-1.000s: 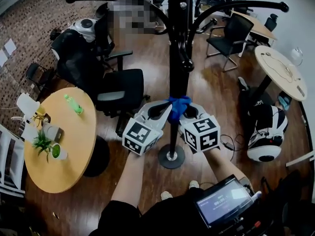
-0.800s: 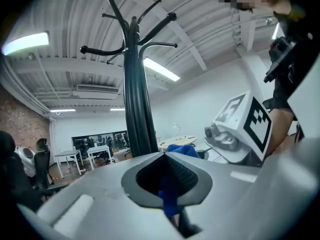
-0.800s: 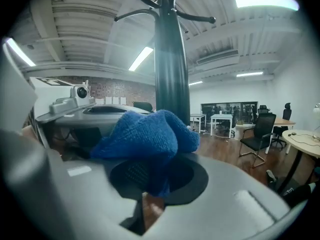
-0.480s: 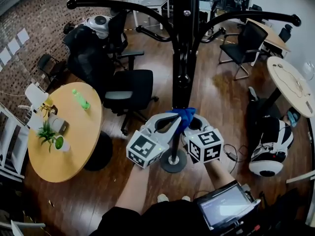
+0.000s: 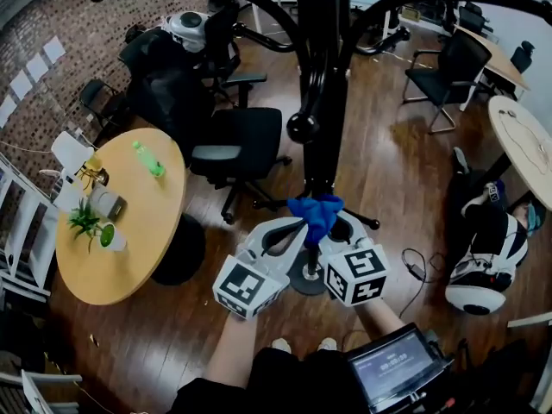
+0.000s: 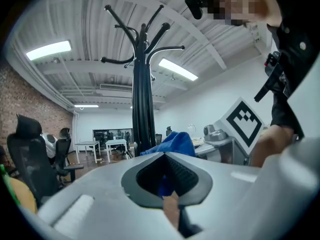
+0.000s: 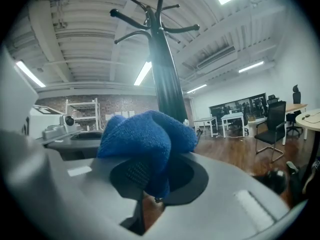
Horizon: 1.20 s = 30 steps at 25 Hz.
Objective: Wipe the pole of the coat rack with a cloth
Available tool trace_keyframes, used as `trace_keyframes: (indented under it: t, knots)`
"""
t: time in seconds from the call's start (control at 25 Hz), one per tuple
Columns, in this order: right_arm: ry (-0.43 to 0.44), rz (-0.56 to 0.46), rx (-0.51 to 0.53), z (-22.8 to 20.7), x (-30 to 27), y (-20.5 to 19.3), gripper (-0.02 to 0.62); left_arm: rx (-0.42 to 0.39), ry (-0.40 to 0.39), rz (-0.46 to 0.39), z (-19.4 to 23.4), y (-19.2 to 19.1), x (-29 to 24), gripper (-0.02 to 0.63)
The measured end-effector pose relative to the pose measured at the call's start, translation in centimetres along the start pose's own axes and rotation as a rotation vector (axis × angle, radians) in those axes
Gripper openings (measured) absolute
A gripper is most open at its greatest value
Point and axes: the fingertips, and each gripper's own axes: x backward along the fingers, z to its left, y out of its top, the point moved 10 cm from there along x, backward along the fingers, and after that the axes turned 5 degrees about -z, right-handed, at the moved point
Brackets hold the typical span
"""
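The black coat rack pole [image 5: 323, 102] rises from its round base [image 5: 304, 281] on the wood floor, with curved arms at the top. A blue cloth [image 5: 316, 216] is bunched against the pole's lower part. My left gripper [image 5: 297, 224] and right gripper [image 5: 333, 226] meet at the cloth from either side, each shut on it. In the left gripper view the cloth [image 6: 172, 143] sticks out past the shut left gripper [image 6: 165, 171], just right of the pole [image 6: 144, 99]. In the right gripper view the cloth [image 7: 142, 136] bulges out of the right gripper [image 7: 150, 176], hiding the foot of the pole [image 7: 167, 79].
A round wooden table [image 5: 147, 257] at the left carries a green bottle [image 5: 148, 159] and a small plant [image 5: 86, 222]. A black office chair [image 5: 246, 145] stands left of the pole. A white rounded machine [image 5: 479, 270] and a cable lie at the right. A screen [image 5: 397, 369] hangs at my waist.
Both grippers have slid the blue cloth down the pole, closer to the base. The head view has tilted, so the rack's arms sit higher in frame.
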Motion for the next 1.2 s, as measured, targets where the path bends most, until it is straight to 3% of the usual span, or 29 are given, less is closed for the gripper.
trace_keyframes:
  t: [0.08,0.24,0.48,0.64,0.8,0.96,1.2]
  knots:
    - [-0.035,0.013,0.0,-0.6,-0.5,-2.5,0.049,0.042,-0.012,0.016,0.2,-2.7,-0.4,0.001]
    - [-0.064,-0.011,0.002,-2.1,-1.3,-8.0,0.049,0.031,-0.064,-0.039,0.6,-8.6,-1.2,0.0]
    - [0.043,-0.029,0.099,-4.2,-2.4,-19.3,0.049,-0.016,-0.182,-0.164,-0.2,-18.4,-2.8,0.0]
    - [0.104,-0.078,0.117,-6.4,-3.1,-28.8,0.049,-0.019,-0.225,-0.209,-0.9,-27.9,-3.6,0.0]
    - [0.138,-0.099,0.136,-8.1,-4.3,-38.3,0.049,-0.026,-0.238,-0.203,-1.1,-37.3,-3.7,0.003]
    - [0.156,-0.071,0.124,-9.2,-4.9,-46.1,0.049,-0.02,-0.245,-0.115,-1.4,-44.9,-3.4,0.003]
    - [0.118,0.072,0.051,-11.7,-6.1,-57.5,0.049,-0.008,-0.302,-0.012,-1.5,-56.7,-4.8,0.003]
